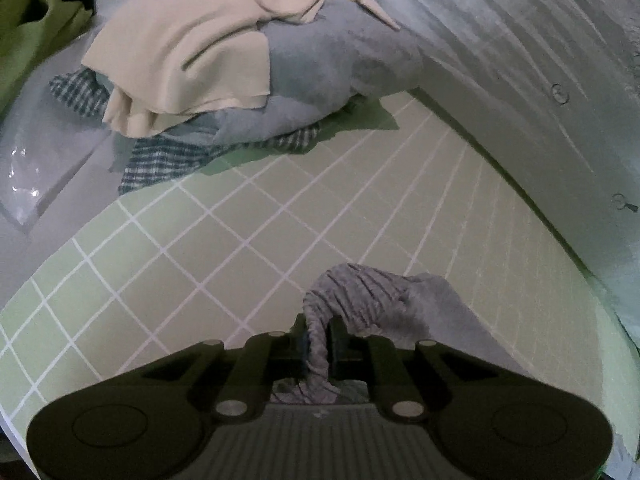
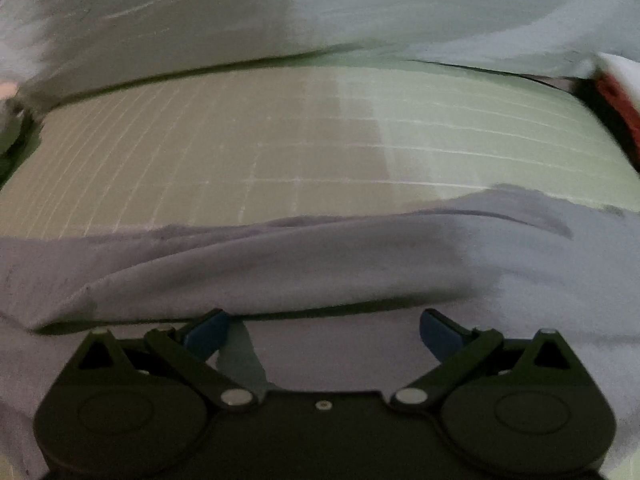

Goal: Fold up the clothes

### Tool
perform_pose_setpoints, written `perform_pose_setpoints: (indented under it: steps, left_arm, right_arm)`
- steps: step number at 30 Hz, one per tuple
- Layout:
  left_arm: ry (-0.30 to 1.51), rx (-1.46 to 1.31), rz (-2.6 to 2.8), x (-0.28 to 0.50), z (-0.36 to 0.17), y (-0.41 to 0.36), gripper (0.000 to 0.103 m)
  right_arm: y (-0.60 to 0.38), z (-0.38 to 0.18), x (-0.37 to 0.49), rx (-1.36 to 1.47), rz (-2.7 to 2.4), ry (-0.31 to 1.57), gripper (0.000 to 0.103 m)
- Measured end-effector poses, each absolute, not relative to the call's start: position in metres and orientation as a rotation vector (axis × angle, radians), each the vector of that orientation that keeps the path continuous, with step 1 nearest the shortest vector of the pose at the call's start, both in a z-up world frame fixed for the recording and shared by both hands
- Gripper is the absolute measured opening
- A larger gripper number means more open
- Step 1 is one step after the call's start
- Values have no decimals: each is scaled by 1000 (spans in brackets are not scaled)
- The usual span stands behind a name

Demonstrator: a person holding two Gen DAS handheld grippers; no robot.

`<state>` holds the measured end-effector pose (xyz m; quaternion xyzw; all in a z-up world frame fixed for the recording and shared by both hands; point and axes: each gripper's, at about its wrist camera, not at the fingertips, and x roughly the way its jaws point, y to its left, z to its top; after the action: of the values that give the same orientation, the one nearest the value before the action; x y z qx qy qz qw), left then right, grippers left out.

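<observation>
Your left tongs (image 1: 318,344) pinch the grey garment (image 1: 384,300); right tongs (image 2: 324,334) gape above it. No fold made; pile (image 1: 224,80) waits.

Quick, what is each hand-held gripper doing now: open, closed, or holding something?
Left hand-held gripper: shut on the grey garment.
Right hand-held gripper: open, holding nothing, grey garment under it.

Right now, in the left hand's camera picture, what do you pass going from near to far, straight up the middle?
left gripper pinching the grey cloth → green grid mat → checked cloth → cream garment on top of the clothes pile.
</observation>
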<state>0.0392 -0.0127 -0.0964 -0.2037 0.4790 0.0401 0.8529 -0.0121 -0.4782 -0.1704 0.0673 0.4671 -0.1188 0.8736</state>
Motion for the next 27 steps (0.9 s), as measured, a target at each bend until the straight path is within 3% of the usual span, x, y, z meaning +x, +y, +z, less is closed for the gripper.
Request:
perform_pose_setpoints:
  steps: [8, 10, 12, 21, 27]
  left_arm:
    - [1041, -417, 101, 48, -108, -14, 21]
    - [1044, -402, 109, 50, -109, -15, 27]
    - [1047, -388, 126, 50, -109, -15, 39]
    - [1051, -421, 154, 37, -112, -3, 76]
    - [1044, -432, 154, 27, -109, 1, 78]
  right_arm:
    - [-483, -176, 49, 151, -254, 931, 103]
    - [-489, -174, 62, 187, -284, 904, 103]
    - [-495, -168, 69, 231, -315, 879, 103]
    - [-462, -157, 5, 189, -309, 880, 103]
    - [-449, -171, 19, 153, -219, 934, 103]
